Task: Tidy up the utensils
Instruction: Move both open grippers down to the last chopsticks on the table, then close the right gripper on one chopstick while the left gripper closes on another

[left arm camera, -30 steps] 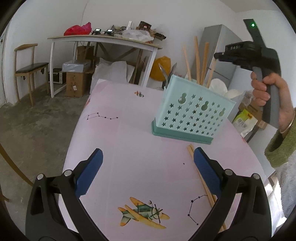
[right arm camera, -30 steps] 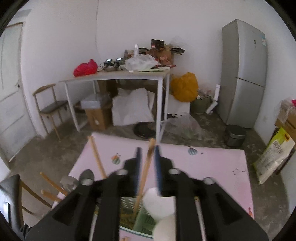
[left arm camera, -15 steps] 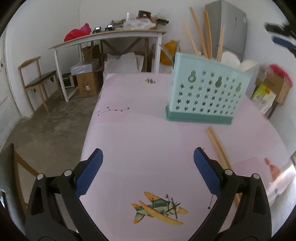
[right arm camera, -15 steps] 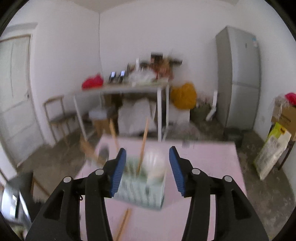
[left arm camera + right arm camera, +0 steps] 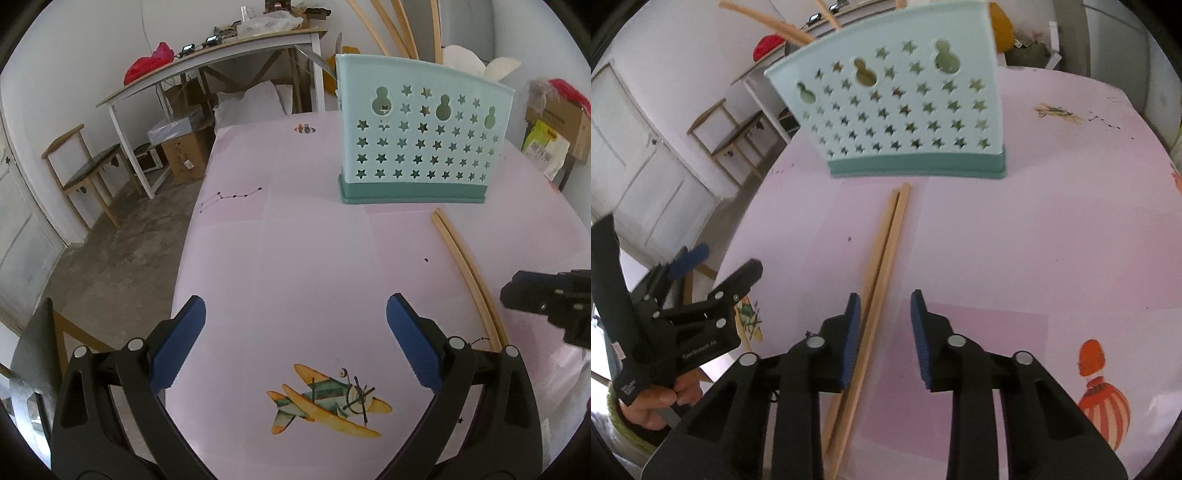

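1. Chopsticks [image 5: 882,254], 2 slim pale wooden sticks with squared ends, lie side by side and touching on the table [image 5: 1034,229], just in front of the holder's base; in the left wrist view they show as a long curved pair [image 5: 465,266] at the right.
2. Utensil holder [image 5: 905,107] is a pale mint plastic box with a darker teal base, its front wall pierced by rows of star cut-outs and 3 gourd-shaped holes; it stands upright on the table.
3. More wooden sticks [image 5: 406,29] and rounded white shapes [image 5: 465,59] rise above the holder's rim.
4. Right tongs [image 5: 885,321], black arms with ribbed blue pads, point down at the table; their jaws have just been closing, stand partly apart, and the chopsticks run between them close by the left pad, not pinched.
5. Left tongs [image 5: 295,339] are spread wide over the smooth pink cloth with nothing between the pads; a printed yellow-green aeroplane [image 5: 328,402] lies just below them.
6. A hand [image 5: 661,400] with a green knitted cuff grips the left tool's handle.
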`<state>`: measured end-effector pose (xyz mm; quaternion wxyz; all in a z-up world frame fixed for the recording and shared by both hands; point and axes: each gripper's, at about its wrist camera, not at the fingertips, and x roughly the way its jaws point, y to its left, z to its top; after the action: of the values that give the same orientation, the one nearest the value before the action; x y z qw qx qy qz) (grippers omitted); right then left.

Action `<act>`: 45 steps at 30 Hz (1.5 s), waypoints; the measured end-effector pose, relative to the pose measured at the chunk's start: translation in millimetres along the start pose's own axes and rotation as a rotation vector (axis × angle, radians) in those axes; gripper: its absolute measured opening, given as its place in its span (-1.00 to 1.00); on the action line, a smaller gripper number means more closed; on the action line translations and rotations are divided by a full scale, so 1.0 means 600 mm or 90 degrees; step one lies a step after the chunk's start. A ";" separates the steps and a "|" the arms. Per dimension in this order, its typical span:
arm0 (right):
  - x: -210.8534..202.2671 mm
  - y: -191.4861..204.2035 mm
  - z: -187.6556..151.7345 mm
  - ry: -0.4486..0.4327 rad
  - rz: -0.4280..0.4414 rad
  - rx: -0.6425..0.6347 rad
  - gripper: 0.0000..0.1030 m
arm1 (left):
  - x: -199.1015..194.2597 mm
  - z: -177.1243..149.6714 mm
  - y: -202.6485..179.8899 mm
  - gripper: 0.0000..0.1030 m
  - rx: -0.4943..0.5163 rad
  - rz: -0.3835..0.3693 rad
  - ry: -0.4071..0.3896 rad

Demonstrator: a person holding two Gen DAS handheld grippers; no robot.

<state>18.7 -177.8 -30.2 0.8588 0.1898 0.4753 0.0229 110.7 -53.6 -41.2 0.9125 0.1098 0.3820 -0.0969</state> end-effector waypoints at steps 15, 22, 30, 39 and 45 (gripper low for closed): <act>0.023 0.020 -0.009 0.013 -0.015 -0.024 -0.72 | -0.005 0.002 -0.020 0.83 0.022 0.025 0.008; 0.022 0.010 -0.004 0.013 -0.032 -0.013 -0.86 | -0.006 0.003 -0.016 0.83 0.020 0.032 0.009; 0.017 -0.001 -0.004 0.010 -0.050 -0.005 -0.87 | -0.001 0.003 -0.014 0.83 0.021 0.035 0.012; 0.003 -0.029 -0.008 0.004 -0.064 0.019 -0.87 | -0.008 0.004 -0.013 0.83 0.013 -0.006 -0.012; -0.012 -0.070 -0.017 -0.008 -0.070 0.072 -0.87 | -0.038 0.005 -0.036 0.51 0.000 -0.187 -0.070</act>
<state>0.5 -215.4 -43.8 0.8497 0.2120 0.4800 -0.0522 91.5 -72.8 -25.8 0.9080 0.0476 0.3435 -0.2353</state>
